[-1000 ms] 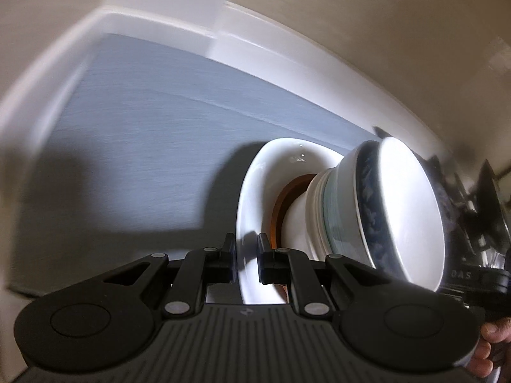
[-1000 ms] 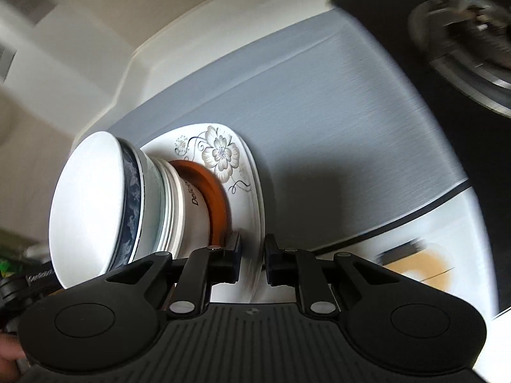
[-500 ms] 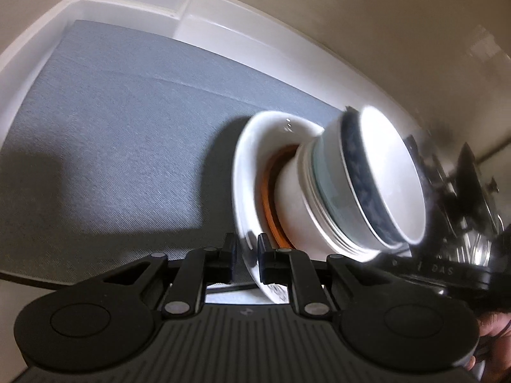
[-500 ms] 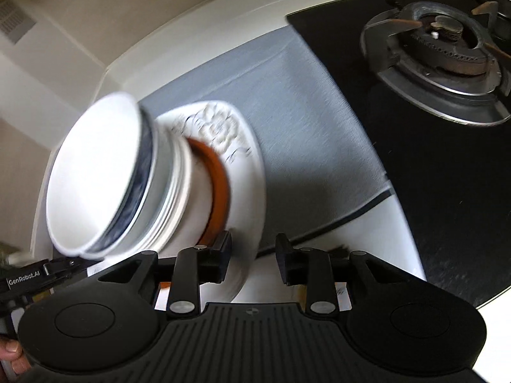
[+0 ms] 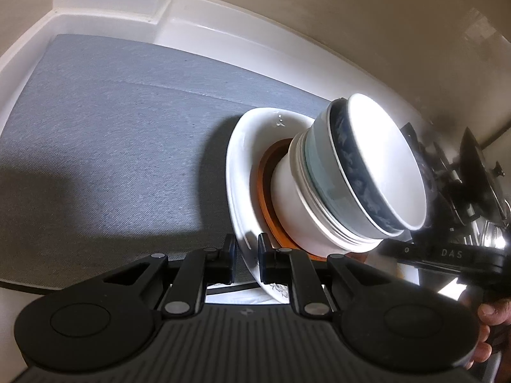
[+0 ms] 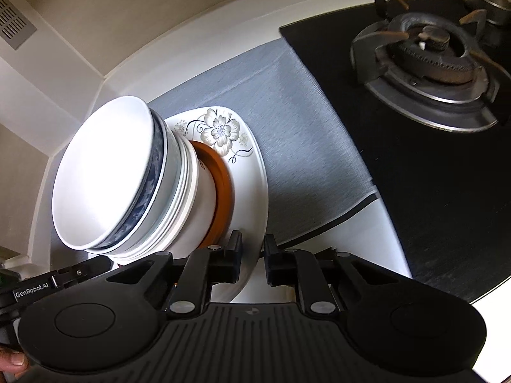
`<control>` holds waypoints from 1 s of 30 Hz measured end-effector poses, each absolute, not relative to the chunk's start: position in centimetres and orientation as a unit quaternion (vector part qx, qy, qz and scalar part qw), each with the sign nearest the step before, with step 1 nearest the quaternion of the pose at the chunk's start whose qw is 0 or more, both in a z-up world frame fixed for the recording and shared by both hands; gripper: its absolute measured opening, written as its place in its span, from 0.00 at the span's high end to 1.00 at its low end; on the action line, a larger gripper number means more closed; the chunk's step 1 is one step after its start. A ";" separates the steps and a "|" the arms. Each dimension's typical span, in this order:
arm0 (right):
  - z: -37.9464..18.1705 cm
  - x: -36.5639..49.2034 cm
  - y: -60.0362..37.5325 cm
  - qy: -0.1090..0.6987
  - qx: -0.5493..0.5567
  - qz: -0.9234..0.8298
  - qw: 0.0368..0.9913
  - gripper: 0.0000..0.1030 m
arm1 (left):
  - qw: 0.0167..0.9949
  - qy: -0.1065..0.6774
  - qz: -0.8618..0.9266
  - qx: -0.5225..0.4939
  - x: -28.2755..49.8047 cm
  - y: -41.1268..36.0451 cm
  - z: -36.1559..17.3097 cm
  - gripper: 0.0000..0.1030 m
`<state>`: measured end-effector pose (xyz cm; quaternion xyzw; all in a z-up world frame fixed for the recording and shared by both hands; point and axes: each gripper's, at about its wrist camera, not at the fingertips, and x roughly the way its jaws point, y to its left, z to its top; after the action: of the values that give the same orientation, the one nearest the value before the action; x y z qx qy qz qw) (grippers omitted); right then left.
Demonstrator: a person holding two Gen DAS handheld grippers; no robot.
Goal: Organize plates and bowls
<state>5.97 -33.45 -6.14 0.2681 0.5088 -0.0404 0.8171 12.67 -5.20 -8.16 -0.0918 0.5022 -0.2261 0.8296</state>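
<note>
A white flowered plate (image 5: pixel 242 166) (image 6: pixel 252 185) carries an orange-brown saucer (image 5: pixel 265 191) (image 6: pixel 223 178) and a stack of bowls (image 5: pixel 367 172) (image 6: pixel 105 172). The stack is white, with one blue-patterned bowl near the top. My left gripper (image 5: pixel 247 255) is shut on the plate's near rim in the left wrist view. On the opposite rim, my right gripper (image 6: pixel 252 255) is also shut on the plate. The plate hangs between them over the grey mat (image 5: pixel 111 127) and casts a shadow on it.
A black glass hob (image 6: pixel 431 175) with a gas burner (image 6: pixel 428 48) lies right of the mat (image 6: pixel 287 95). The white counter's raised back edge (image 5: pixel 255 41) and the wall run behind. A hand (image 5: pixel 488 312) holds the other gripper's handle.
The plate and its stack have shifted toward the hob, and the burner shows more fully now. The right jaws stood wider half a second ago and have closed on the rim again.
</note>
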 end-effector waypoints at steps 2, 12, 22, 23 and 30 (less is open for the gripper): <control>-5.9 6.1 -33.3 0.512 0.253 -0.043 0.820 0.85 | 0.830 0.502 -0.226 -0.089 12.7 -5.2 -8.1 0.85; -4.0 5.4 -31.1 0.508 0.175 -0.078 0.839 0.40 | 0.865 0.472 -0.170 -0.020 10.8 -4.2 -4.5 0.16; 1.0 3.4 -28.6 0.472 0.129 -0.072 0.869 0.09 | 0.891 0.425 -0.160 -0.010 8.6 -4.4 0.9 0.00; 1.4 3.6 -28.4 0.473 0.129 -0.069 0.869 0.08 | 0.889 0.428 -0.161 -0.010 8.6 -4.6 1.2 0.00; 3.7 4.7 -26.9 0.480 0.101 -0.071 0.868 0.01 | 0.883 0.439 -0.164 0.038 7.9 -7.0 0.9 0.00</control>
<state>4.74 -26.89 3.71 0.1007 0.4802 -0.0712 0.8685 7.90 -6.98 0.92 0.0382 0.4392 -0.1637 0.8825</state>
